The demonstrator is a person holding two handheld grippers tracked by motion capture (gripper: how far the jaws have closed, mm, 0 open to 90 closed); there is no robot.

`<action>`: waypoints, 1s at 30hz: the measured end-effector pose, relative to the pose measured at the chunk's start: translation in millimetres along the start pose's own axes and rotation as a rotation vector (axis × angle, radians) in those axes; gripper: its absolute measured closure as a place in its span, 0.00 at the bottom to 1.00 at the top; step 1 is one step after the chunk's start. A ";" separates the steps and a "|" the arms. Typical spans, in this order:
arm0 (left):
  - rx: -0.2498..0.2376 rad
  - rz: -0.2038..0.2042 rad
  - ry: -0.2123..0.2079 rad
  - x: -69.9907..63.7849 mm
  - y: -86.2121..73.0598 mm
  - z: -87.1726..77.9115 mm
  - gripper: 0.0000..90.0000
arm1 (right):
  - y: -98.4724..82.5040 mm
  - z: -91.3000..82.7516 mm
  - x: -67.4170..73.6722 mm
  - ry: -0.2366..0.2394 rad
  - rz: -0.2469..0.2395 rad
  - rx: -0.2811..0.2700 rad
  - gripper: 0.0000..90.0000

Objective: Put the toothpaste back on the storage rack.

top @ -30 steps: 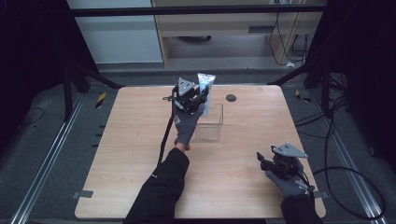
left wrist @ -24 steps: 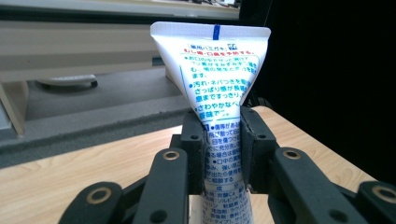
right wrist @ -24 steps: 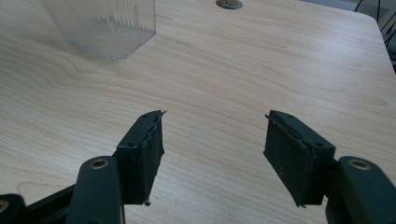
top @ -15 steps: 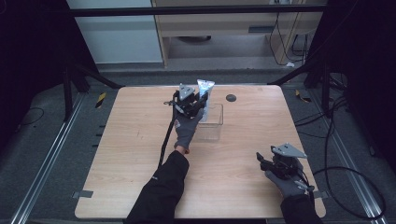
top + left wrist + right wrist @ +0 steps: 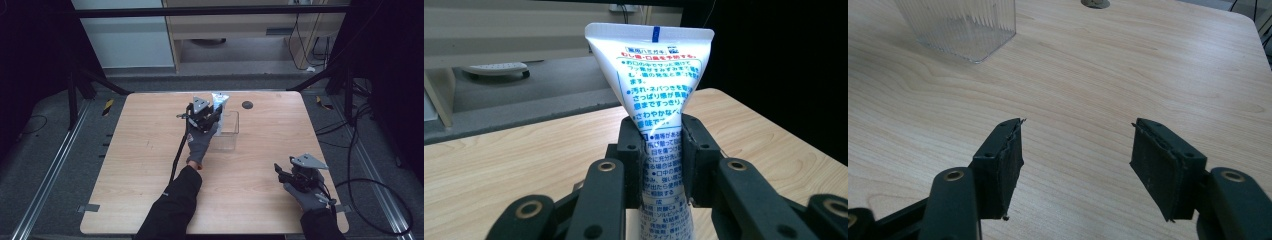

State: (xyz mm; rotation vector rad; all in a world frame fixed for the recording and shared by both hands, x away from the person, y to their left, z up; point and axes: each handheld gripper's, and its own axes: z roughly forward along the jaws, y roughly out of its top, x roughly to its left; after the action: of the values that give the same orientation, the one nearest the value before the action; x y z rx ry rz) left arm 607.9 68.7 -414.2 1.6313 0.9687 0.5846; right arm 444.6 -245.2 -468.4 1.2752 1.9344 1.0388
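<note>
A: What's the biggest thing here?

B: The wooden table point(image 5: 135, 165), pale grain, rounded corners, with a small dark round spot point(image 5: 247, 104) near its far edge.

A: And the arms?

B: The left forearm, in a dark sleeve point(image 5: 175, 205), reaches from the near edge far across the table toward its middle. Its gloved hand point(image 5: 201, 142) holds the left gripper point(image 5: 212, 112) up at the far end of the reach, cable point(image 5: 179, 147) trailing back along the arm. The right hand point(image 5: 306, 196) sits low at the near right corner, with the right gripper point(image 5: 281, 172) pointing left and away.

A: Anything between them?

B: A clear plastic box point(image 5: 226, 131), just right of the left hand, well apart from the right gripper.

A: Jaw states?

B: The left jaws are closed tight on a white toothpaste tube point(image 5: 655, 85) with blue print, clamped around its middle, flat crimped end up. It is above the box's far left corner. The right jaws stand wide apart with bare table between them.
</note>
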 end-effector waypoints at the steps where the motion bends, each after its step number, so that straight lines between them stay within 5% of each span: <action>1: -0.002 -0.003 -0.001 -0.2 -1.4 0.3 0.81 | 0.0 0.1 0.0 0.000 -0.003 0.001 0.41; 14: 0.024 0.005 0.013 1.1 -16.0 1.9 0.80 | 0.1 0.1 -0.1 -0.001 -0.003 0.002 0.41; 30: 0.072 0.066 0.023 -8.1 -22.0 -0.1 0.76 | 0.4 0.2 0.7 0.000 -0.002 0.003 0.40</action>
State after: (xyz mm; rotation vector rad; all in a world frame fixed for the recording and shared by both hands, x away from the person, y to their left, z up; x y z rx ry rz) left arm 597.0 63.5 -434.3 1.7295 0.9653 0.6198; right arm 444.6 -244.4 -468.2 1.2751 1.9374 1.0356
